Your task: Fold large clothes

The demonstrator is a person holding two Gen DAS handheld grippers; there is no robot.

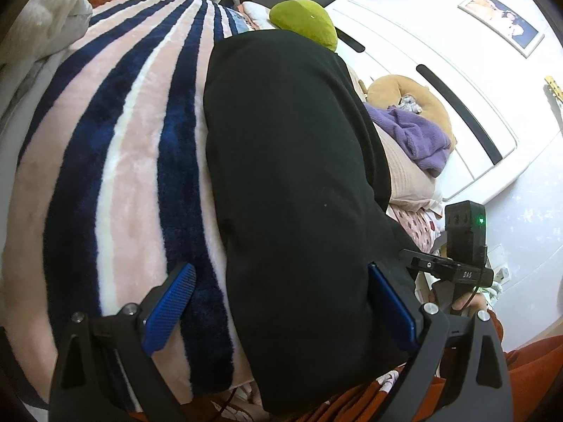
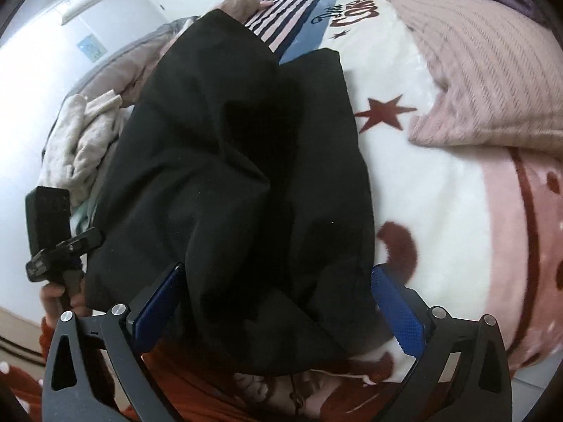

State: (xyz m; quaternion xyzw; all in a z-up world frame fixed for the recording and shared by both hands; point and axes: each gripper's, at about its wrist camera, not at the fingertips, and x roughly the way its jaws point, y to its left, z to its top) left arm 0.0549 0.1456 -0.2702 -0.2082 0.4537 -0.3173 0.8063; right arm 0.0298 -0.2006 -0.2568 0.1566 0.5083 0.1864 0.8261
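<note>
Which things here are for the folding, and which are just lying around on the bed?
For the job:
- black garment
- left gripper, open
- right gripper, open

Just lying about:
- purple knit
- green plush
- pink pillow
- beige clothes
- striped blanket

**Black cloth on a pink, navy and white bed**

The black garment (image 1: 292,183) fills the centre of both views, plain and unpatterned. Left of it in the left wrist view, the fleece blanket (image 1: 116,161) runs in pink, navy and white stripes; in the right wrist view its white part carries dark red stars. A green plush (image 1: 306,21) sits at upper centre, a purple knit (image 1: 418,137) at right. The ribbed pink pillow (image 2: 492,81) occupies the upper right. The gripper pads (image 1: 169,313) are blue on black frames.
</note>
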